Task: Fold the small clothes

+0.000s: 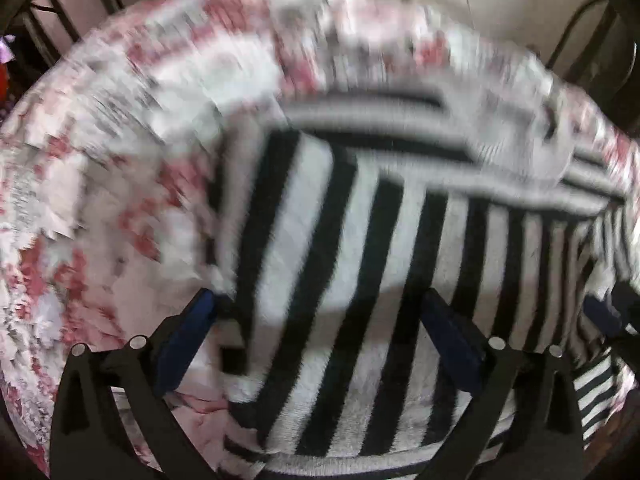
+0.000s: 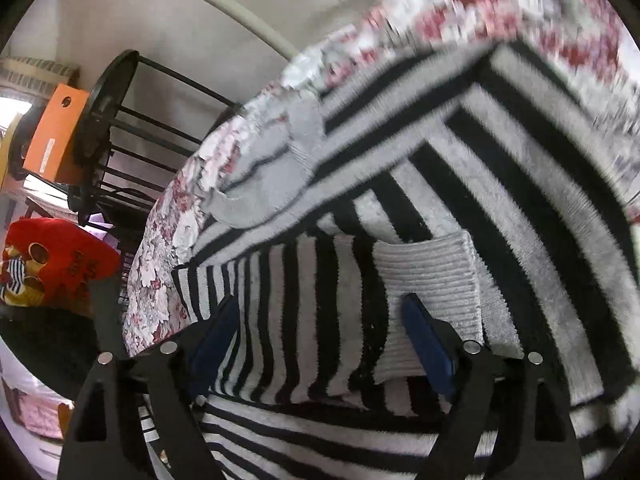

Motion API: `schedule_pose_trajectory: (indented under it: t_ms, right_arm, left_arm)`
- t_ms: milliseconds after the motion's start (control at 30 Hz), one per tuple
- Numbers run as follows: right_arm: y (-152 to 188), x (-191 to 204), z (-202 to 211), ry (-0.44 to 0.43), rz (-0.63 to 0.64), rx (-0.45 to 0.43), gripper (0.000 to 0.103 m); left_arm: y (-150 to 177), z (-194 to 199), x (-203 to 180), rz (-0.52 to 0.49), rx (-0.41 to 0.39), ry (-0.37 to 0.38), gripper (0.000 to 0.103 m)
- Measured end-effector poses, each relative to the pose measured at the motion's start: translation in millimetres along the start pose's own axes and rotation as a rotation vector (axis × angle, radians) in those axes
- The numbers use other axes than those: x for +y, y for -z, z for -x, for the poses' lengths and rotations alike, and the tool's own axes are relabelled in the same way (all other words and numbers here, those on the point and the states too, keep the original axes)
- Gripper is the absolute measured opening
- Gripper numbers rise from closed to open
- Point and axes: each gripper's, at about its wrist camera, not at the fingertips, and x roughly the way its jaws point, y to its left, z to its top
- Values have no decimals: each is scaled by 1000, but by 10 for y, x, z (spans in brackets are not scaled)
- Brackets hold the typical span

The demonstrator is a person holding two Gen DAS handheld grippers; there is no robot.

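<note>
A black-and-white striped knit garment (image 1: 360, 260) lies on a red and white floral bedcover (image 1: 100, 160). It also fills the right wrist view (image 2: 500, 184), with a grey ribbed cuff (image 2: 432, 280) folded onto it. My left gripper (image 1: 320, 320) is open, its blue-padded fingers spread either side of a raised part of the garment. My right gripper (image 2: 324, 328) is open too, with striped cloth and the cuff lying between its fingers. Both views are blurred by motion.
The floral bedcover (image 2: 160, 248) ends at an edge on the left of the right wrist view. Beyond it stand a black metal frame (image 2: 108, 120), an orange box (image 2: 56, 128) and a red cushion (image 2: 52, 260). Black bars (image 1: 60, 12) stand behind the bed.
</note>
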Motion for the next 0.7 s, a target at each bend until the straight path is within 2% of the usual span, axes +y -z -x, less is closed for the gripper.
schedule_pose_trajectory:
  t_ms: [67,133,200,233,267,300,367,433,467,533,600,667,700]
  right_arm:
    - [70,65,163,23,40,-15,84]
    - [216,151,198,44,63,28,84]
    - [375,183,173,75,97,69,89]
    - [475,212,80,143,169,112,89]
    - [558,220,-2,205,241,143,89]
    - [637,250,-115,267,331,161,90]
    - [711,293,-155,314,393,160,94]
    - [739,384,-130,361,434,169,94]
    - [745,422,-90,371,445,158,94]
    - [721,485,93,372,437,86,94]
    - [680,528,183,376,427,46,94]
    - [642,450,189,416,392,55,99]
    - [648,359,167,440,369,74,99]
  left_arm:
    - [-46,212,34,15,-71,32,98]
    - [-81,265,44,19,-75,48,98]
    - [-49,84,60,14,10,26,98]
    - [33,-131,78,-3,112,-7,99]
    - [98,-306,82,-14,161,-15,99]
    - [155,-310,97,-9,124,-11,99]
    - [173,-200,64,-35,91,-41,99]
    - [181,-48,36,-61,79,-69,99]
    - [204,89,61,-56,49,-78,99]
    - [331,262,123,-56,44,-63,99]
    - [437,265,123,-91,97,-75,99]
    - [609,213,153,-140,163,-130,99]
    - [663,231,184,-135,163,-136,99]
